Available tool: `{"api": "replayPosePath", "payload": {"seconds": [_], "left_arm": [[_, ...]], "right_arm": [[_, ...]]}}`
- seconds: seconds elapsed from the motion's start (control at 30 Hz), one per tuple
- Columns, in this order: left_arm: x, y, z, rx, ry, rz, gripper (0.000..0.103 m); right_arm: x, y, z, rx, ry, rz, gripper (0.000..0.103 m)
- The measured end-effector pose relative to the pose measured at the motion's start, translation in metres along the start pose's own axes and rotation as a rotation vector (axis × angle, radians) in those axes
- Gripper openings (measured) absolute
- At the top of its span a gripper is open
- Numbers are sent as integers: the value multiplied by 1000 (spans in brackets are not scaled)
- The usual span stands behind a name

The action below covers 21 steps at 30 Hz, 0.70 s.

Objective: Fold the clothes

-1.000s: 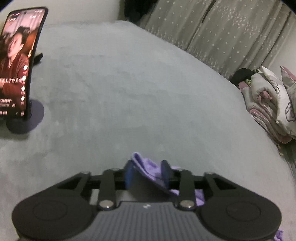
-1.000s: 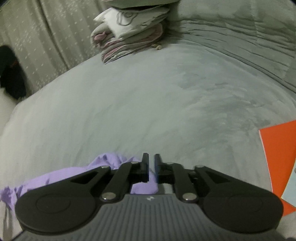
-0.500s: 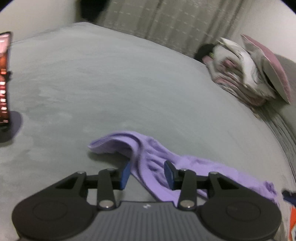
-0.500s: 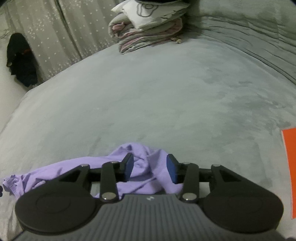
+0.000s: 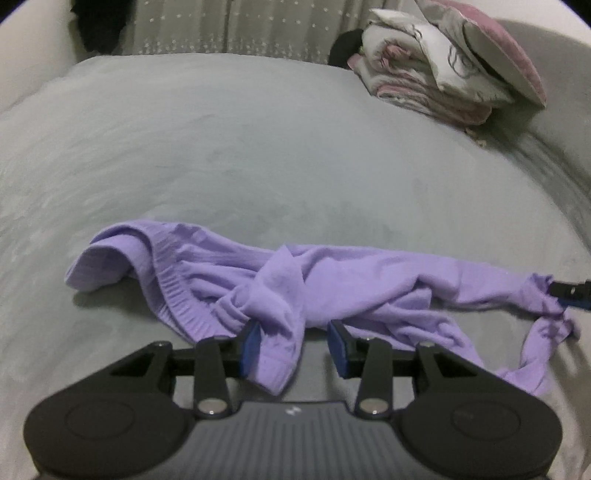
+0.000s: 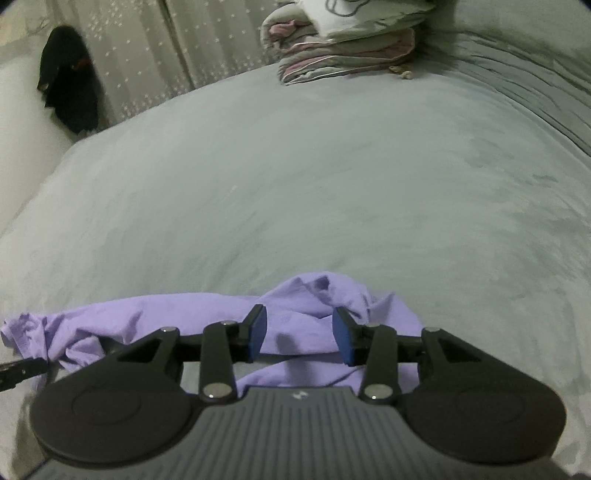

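Observation:
A crumpled lilac garment (image 5: 369, 273) lies stretched sideways across the grey bed cover (image 5: 258, 147). My left gripper (image 5: 293, 332) hovers at its near edge with jaws apart. A fold of the cloth hangs between them against the left pad, and the right pad is clear of it. My right gripper (image 6: 298, 325) is open over the garment's other end (image 6: 147, 317), with cloth lying under the gap and not pinched. Each gripper's tip shows at the edge of the other's view.
A stack of folded pink and white bedding (image 5: 436, 70) sits at the far right of the bed, also the bedding (image 6: 343, 44) in the right wrist view. Dotted curtains (image 5: 229, 26) hang behind. A dark garment (image 6: 70, 92) hangs at the far left.
The right gripper's jaws went from shut to open above the cloth. The left wrist view swung right, losing the phone on its stand, and now shows the whole garment lying on the bed.

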<state>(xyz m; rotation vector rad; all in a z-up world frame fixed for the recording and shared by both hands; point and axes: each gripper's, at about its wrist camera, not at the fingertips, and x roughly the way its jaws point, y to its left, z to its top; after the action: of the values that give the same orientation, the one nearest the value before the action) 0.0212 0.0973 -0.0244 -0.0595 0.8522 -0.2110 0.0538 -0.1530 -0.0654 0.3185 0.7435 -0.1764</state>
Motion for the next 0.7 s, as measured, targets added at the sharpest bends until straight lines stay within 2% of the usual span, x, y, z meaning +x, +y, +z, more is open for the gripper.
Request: {"api": "replayPosePath", "payload": {"seconds": [0.13,0.17,0.23,0.27,0.43,0.5,0.57,0.7], "left_arm": [[5,-4,-2,32,-2,30,40],[5,-5,-2,40,-3,39,37],[7,-6,-1,56,-5,57,23],[8,-6,-2,62,-5,66,11],[5,0,1,46,-8,65,6],[-1,4,1,43,-19,68,5],[-8,10,0,34,-32,70,5],[-26,28,-3,-1,-62,77,3]], "right_arm": [[7,3,1,-42,21,20,44],[8,5,1,-55,27,26,44],[12,8,0,-82,34,36,44],[13,10,-1,-97,35,40,44],[23,17,-3,-154,44,82,43],[29,16,-4,-162,35,101,36],[33,12,-5,-159,43,101,13],[24,12,-7,-141,27,112,6]]}}
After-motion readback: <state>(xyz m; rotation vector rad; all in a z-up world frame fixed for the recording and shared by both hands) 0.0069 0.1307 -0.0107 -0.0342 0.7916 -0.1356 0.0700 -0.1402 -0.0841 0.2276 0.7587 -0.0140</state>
